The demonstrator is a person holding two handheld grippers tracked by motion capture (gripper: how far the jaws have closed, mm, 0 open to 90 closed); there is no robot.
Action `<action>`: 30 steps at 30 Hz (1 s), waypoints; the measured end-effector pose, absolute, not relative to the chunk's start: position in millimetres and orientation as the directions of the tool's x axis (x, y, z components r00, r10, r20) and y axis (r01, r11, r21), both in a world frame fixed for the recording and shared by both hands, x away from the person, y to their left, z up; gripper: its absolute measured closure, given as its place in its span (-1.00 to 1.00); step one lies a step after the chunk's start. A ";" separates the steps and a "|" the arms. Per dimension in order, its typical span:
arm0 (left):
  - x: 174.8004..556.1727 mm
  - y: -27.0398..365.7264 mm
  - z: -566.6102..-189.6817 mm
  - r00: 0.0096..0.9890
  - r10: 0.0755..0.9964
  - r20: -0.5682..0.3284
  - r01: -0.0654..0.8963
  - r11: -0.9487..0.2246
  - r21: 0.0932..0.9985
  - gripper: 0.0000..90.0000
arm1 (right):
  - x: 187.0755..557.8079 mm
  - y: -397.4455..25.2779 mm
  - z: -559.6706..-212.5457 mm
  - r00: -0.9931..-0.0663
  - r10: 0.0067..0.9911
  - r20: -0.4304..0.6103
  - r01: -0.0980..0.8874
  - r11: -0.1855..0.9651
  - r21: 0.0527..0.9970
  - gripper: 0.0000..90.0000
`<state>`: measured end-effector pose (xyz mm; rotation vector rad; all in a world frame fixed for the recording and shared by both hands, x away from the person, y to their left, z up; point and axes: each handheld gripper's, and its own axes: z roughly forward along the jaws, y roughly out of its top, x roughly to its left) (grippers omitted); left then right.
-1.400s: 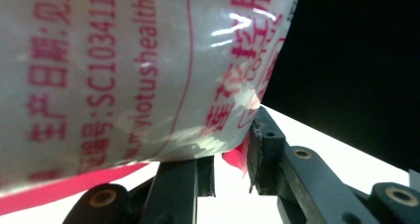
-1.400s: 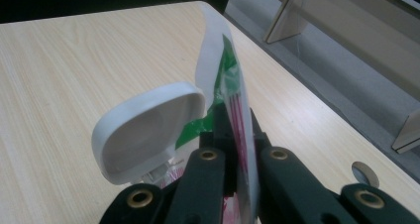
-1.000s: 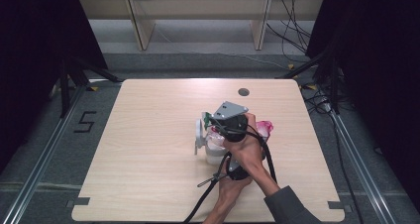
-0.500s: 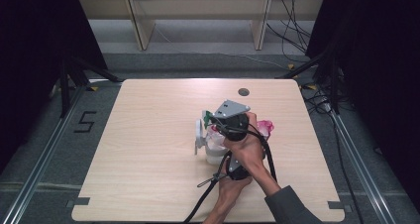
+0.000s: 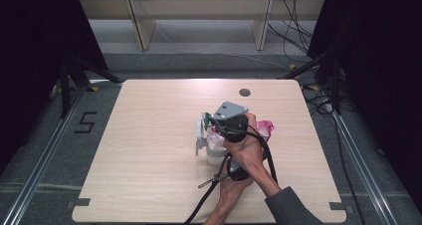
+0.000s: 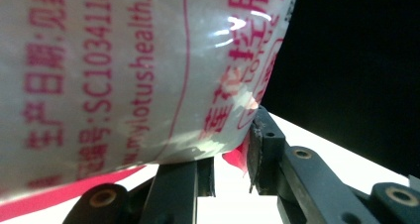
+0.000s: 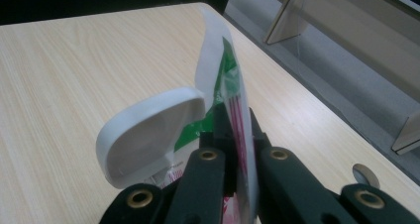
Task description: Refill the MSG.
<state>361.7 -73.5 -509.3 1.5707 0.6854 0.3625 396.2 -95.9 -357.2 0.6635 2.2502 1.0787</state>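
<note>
A light wooden tabletop [image 5: 149, 150] stands on grey carpeted floor [image 5: 199, 63]; pale wooden shelving [image 5: 199, 6] beyond, black curtains [image 5: 35, 36] flanking.

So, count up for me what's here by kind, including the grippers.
Grippers: 2, the left gripper and the right gripper
Printed packets: 2, it seems, a red-printed packet and a green-and-pink packet
White container with an open lid: 1
Total: 5
</note>
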 end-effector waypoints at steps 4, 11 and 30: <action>361.9 -72.2 -508.9 0.771 0.614 -0.169 0.219 -0.007 0.976 0.67 | 396.1 -94.4 -357.8 -0.729 0.628 -0.273 0.190 0.568 0.801 1.00; 361.9 -71.6 -508.7 0.773 0.613 -0.165 0.219 -0.014 0.976 0.67 | 397.2 -93.5 -358.7 -0.730 0.620 -0.287 0.178 0.578 0.796 1.00; 359.7 -73.5 -508.1 0.780 0.596 -0.191 0.223 0.021 0.975 0.67 | 396.2 -92.7 -358.5 -0.729 0.625 -0.281 0.187 0.576 0.796 1.00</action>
